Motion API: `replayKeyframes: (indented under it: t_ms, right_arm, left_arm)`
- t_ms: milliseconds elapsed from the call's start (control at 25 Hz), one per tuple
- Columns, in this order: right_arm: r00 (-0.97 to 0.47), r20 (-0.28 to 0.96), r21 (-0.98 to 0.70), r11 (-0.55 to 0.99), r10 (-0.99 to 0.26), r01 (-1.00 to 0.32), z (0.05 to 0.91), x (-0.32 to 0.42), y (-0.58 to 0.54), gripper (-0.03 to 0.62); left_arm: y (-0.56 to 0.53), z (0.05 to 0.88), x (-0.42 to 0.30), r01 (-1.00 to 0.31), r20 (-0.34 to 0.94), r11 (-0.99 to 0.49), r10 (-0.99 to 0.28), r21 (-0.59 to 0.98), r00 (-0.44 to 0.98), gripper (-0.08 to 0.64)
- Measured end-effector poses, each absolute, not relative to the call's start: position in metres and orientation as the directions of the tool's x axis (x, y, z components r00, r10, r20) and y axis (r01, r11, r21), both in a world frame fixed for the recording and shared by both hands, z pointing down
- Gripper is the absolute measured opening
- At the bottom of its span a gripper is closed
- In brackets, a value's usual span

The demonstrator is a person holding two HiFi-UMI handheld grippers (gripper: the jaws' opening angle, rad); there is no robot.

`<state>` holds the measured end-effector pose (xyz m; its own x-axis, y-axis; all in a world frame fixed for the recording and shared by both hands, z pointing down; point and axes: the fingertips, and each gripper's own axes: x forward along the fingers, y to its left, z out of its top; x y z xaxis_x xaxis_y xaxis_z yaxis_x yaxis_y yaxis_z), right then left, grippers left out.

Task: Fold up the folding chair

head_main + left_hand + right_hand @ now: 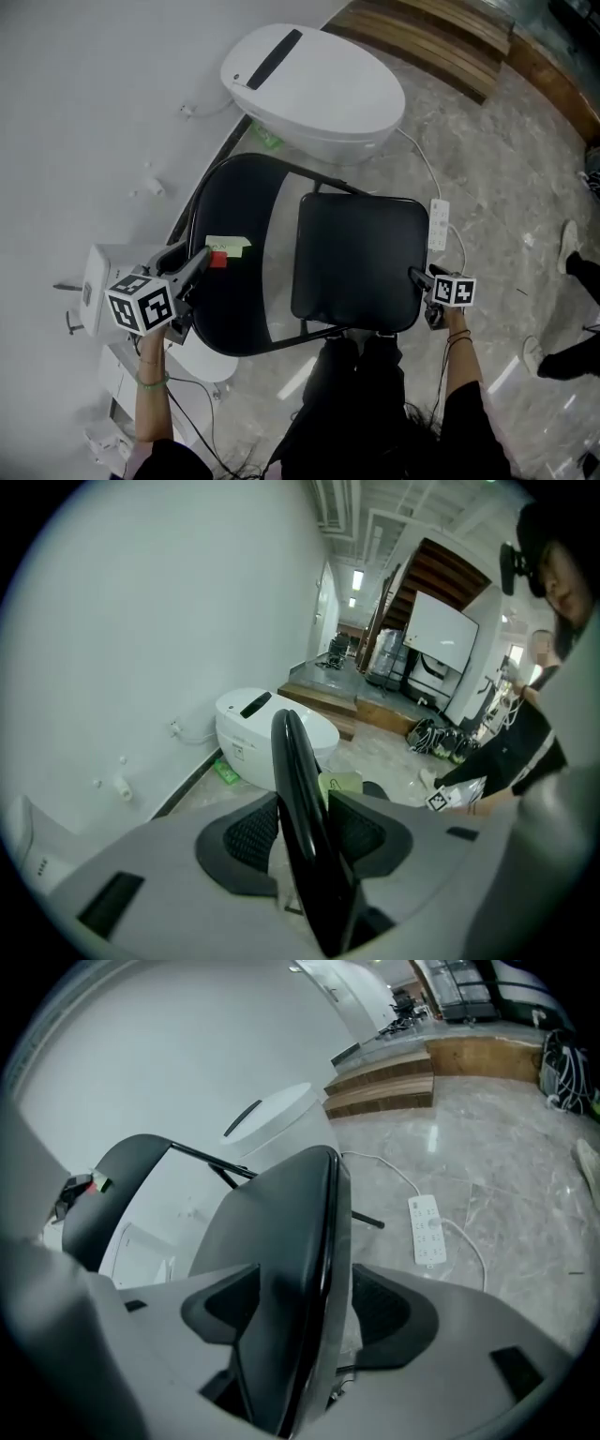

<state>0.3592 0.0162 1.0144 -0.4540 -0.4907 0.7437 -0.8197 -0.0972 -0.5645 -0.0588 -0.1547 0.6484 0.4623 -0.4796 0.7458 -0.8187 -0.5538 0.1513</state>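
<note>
A black folding chair stands open on the floor, its curved backrest (234, 281) at the left and its padded seat (356, 262) at the right. My left gripper (204, 261) grips the backrest's outer edge (295, 761), both pads (246, 836) pressing on it, next to a green note with red tape (228, 247). My right gripper (419, 278) is at the seat's right edge. Its jaws stand wide apart, with the seat's edge (309, 1241) between them and a little space at each pad (380, 1307).
A white oval toilet-like unit (314, 84) stands just behind the chair by the wall. A power strip (439, 223) and its cable lie on the stone floor at the right. A white appliance (98, 281) is at the left, wooden steps (441, 37) at the back, someone's shoes (570, 248) far right.
</note>
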Motion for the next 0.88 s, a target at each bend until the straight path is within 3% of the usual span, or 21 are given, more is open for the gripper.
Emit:
replayKeyframes:
  t_ms: [160, 400, 520, 680, 800, 880]
  right_arm:
    - [-0.544, 0.672, -0.663, -0.082, -0.503, -0.744, 1.031, 0.350, 0.008, 0.293]
    - [-0.711, 0.471, -0.851, -0.059, -0.523, -0.521, 1.032, 0.342, 0.002, 0.301]
    - [-0.729, 0.428, -0.877, -0.052, -0.534, -0.477, 1.030, 0.343, -0.001, 0.301]
    - [-0.756, 0.410, -0.908, -0.152, -0.510, -0.390, 1.039, 0.336, 0.007, 0.301]
    - [-0.784, 0.295, -0.949, -0.074, -0.546, -0.306, 1.031, 0.324, -0.011, 0.301]
    - [-0.763, 0.324, -0.936, -0.071, -0.559, -0.345, 1.032, 0.322, -0.015, 0.301]
  left_arm:
    - [-0.157, 0.646, -0.064, -0.806, 0.732, -0.560, -0.466, 0.192, 0.497, 0.164]
    - [-0.157, 0.644, -0.055, -0.789, 0.734, -0.573, -0.435, 0.221, 0.521, 0.164]
    - [-0.157, 0.641, -0.051, -0.788, 0.738, -0.570, -0.424, 0.232, 0.524, 0.164]
    - [-0.154, 0.640, -0.051, -0.775, 0.732, -0.565, -0.394, 0.284, 0.556, 0.164]
    - [-0.155, 0.643, -0.051, -0.770, 0.722, -0.563, -0.394, 0.299, 0.569, 0.164]
    - [-0.156, 0.645, -0.054, -0.778, 0.718, -0.548, -0.403, 0.307, 0.567, 0.161]
